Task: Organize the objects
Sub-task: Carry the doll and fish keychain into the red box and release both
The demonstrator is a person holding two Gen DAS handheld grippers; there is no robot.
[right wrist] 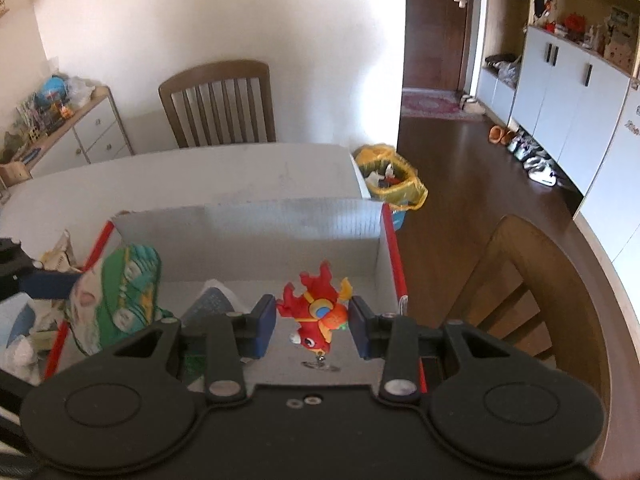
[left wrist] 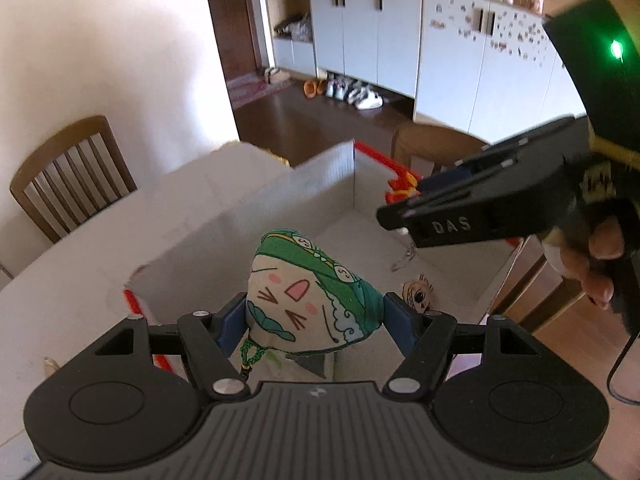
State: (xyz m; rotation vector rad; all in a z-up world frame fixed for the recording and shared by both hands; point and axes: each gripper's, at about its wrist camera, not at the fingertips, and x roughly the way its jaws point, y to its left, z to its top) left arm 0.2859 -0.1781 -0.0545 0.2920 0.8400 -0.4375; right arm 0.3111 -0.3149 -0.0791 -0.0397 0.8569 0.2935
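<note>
Left gripper (left wrist: 314, 320) pinching a plush (left wrist: 308, 292), blue pads pressing on both its sides, green-and-cream body bulging up between them, green cord dangling below. Hanging over the near-left corner of the white box (left wrist: 320, 184) sitting on the tabletop (left wrist: 80, 272). Right gripper (right wrist: 313, 322) clamping a red fish toy (right wrist: 318, 312) between its pads, head tilting down, small metal ring hanging beneath. Hovering above the box floor, toward the right wall with its red edge. Same plush showing at left in the right wrist view, over the box's left rim. A cartoon-face item (left wrist: 418, 294) lying on the box floor, just beyond the left gripper's right finger. A hand (left wrist: 600, 264) gripping the right gripper's handle.
</note>
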